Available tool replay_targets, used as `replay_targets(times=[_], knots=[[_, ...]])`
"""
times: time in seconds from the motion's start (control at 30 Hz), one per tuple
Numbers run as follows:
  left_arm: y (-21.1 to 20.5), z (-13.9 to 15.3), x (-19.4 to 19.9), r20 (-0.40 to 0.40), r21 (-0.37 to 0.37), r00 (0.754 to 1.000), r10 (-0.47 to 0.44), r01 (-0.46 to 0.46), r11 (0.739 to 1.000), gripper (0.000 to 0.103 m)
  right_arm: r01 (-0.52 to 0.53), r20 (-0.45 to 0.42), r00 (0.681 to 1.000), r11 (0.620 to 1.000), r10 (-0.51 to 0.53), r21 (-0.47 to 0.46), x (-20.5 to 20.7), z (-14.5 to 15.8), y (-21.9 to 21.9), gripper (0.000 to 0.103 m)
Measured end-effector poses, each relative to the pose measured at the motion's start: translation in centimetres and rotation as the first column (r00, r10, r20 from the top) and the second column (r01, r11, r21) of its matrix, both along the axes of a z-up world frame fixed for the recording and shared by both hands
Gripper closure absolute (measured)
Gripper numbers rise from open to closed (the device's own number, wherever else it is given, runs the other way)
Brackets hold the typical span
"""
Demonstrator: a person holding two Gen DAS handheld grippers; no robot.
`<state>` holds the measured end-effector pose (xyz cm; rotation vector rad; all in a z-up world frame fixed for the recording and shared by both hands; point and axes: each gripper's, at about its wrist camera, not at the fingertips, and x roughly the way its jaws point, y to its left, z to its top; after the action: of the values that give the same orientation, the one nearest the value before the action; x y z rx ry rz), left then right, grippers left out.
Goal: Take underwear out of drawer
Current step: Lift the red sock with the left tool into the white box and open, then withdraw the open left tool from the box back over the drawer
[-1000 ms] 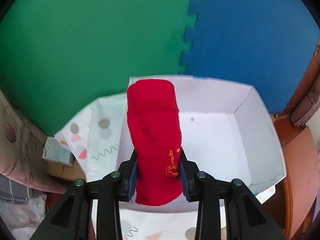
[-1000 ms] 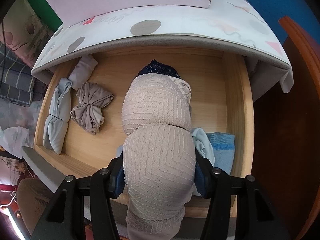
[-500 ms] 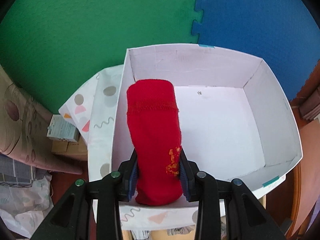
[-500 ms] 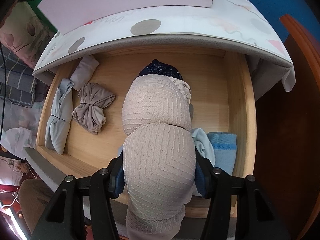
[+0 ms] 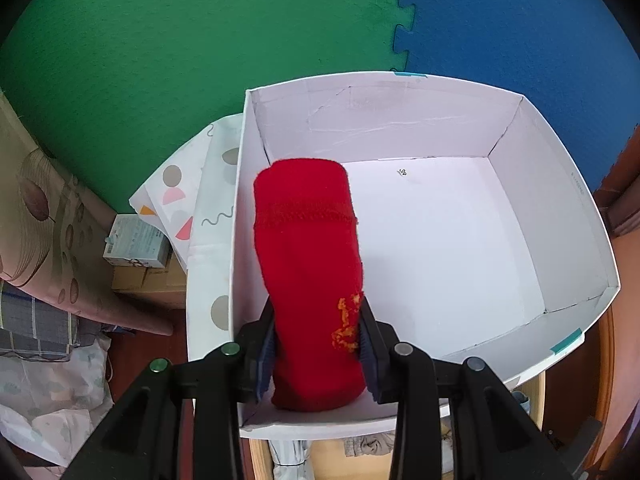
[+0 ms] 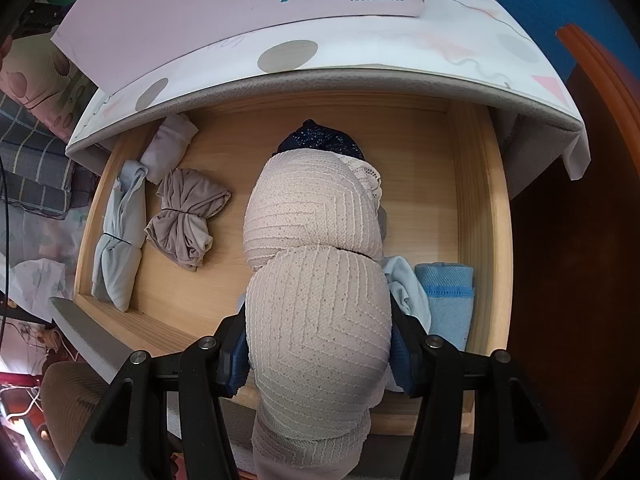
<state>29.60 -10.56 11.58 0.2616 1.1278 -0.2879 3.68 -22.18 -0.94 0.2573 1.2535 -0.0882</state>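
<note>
**A:** What's changed on your side?

**B:** My left tongs have swung further over the box. A second ago I saw only part of it ahead; now its whole floor lies ahead of the tips. They are clamped on the red roll, which I judge hangs above the box's left side.

**A:** So that one's out of the drawer?

**B:** Yes, and I reckon it's ready to let go. The right tongs have hardly moved. They grip the beige roll over the drawer.

**A:** More left inside?

**B:** Grey bundles to the left of the tips, blue ones to the right, a dark piece ahead.
</note>
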Motion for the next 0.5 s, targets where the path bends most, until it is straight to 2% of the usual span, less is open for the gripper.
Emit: replay_targets(times=[0.33, 0.5], knots=[[-0.4, 0.7, 0.0, 0.002, -0.027, 1.0, 0.014, -0.014, 1.0, 0.058, 0.013, 0.006, 1.0, 1.0, -0.014, 0.01, -0.1, 0.1, -0.1, 0.05], [-0.5, 2.3, -0.6, 0.028, -0.041, 1.0, 0.002, -0.001, 0.999, 0.058, 0.014, 0.006, 1.0, 1.0, -0.014, 0.009, -0.1, 0.1, -0.1, 0.05]])
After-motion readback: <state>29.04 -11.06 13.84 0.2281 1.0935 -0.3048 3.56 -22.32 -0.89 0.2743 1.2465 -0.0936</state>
